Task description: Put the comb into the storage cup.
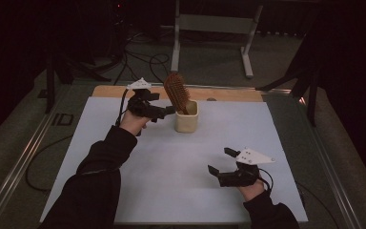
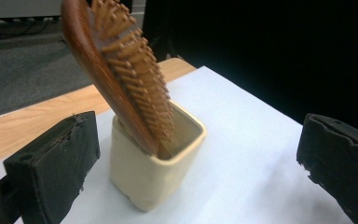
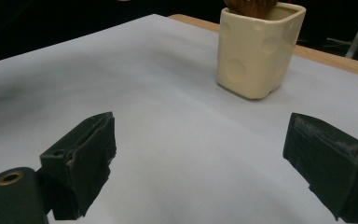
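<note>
At the left of the high view we see the left gripper (image 1: 164, 110) held just beside the cream cup (image 1: 187, 117), on the cup's left flank, with the person's dark sleeve (image 1: 106, 157) running back toward the bottom edge. In the left gripper view its jaws are spread wide and grasp nothing; the cup (image 2: 154, 163) stands between them but farther out, apart from both pads.

Next comes the wooden hairbrush (image 1: 177, 91). It stands in the cup with its handle end down inside and its head tilted up and to the left, bristles facing right in the high view. In the left gripper view the brush (image 2: 116, 70) leans against the cup's rim, its bristles turned toward the open interior.

The cup rests upright on the white sheet (image 1: 171, 162) that covers the table, near the far edge where a strip of bare wood (image 1: 228, 94) shows.

At the right, the right gripper (image 1: 219, 161) hovers near the front of the sheet, well apart from the cup. In the right gripper view its jaws are released and wide, with nothing between them, and the cup (image 3: 258, 49) stands farther off.
</note>
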